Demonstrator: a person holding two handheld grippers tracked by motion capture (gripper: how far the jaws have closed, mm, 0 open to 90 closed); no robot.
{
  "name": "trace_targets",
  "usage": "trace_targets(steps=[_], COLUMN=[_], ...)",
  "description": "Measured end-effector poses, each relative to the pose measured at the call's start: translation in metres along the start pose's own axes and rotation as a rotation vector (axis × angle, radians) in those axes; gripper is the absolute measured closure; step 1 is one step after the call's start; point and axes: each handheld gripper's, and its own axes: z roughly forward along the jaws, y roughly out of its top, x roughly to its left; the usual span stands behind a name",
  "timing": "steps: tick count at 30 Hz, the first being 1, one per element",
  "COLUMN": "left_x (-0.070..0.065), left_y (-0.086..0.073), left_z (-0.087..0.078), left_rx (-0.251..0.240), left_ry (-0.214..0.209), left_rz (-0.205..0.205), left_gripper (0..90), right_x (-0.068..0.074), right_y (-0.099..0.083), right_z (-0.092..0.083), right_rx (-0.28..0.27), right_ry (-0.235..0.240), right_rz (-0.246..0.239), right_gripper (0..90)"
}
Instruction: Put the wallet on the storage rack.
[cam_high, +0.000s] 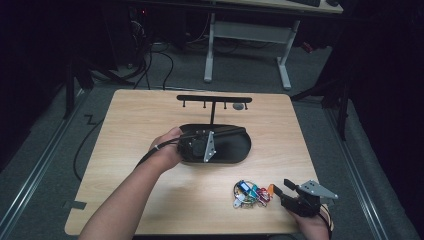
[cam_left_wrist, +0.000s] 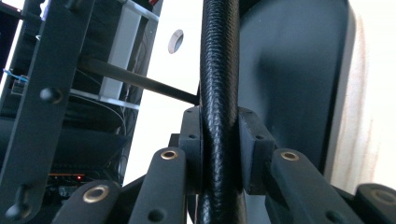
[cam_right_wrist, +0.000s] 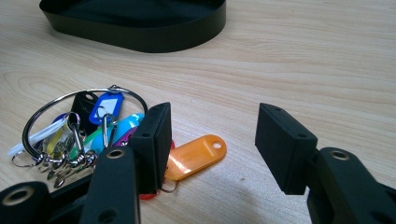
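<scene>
We are seeing the left hand-held gripper (cam_high: 235, 131) lying over the black tray (cam_high: 239, 154) near the middle of the counter (cam_high: 150, 115), its jaws clamping on the tray's rim (cam_left_wrist: 219, 93), a black, woven-looking edge that is running straight up between the pads in the left gripper view. From above, the gripper body and the hand are covering the tray's left end, so that part is staying hidden. A thin post is rising from the tray to a black hook bar (cam_high: 214, 98) near the far edge; its pegs are too small to make out.

The right hand-held gripper (cam_right_wrist: 212, 140) is resting low near the counter's near right corner with its jaws standing apart, nothing between them. The key bunch (cam_high: 251, 194) is lying on the counter just to its left, near the near edge, well apart from the tray. In the right gripper view one pad is covering part of the orange tag (cam_right_wrist: 196, 156), and we cannot tell whether it is touching the tags.
</scene>
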Motion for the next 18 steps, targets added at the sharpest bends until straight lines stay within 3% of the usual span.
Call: trace_targets(steps=[10,18], left_x=[-0.003,-0.005], left_y=[-0.006,-0.014], left_z=[0.025,0.044], left_rx=[0.03,0.036], left_ry=[-0.009,-0.022], left_rz=[0.049,0.055], left_gripper=[74.5,74.3], right_x=[-0.002,-0.004], right_y=[-0.001,-0.003], right_z=[-0.001,-0.003], right_rx=[0.0,-0.005], right_ry=[-0.004,-0.003], right_rz=[0.01,0.024], right_gripper=[46.8,46.8])
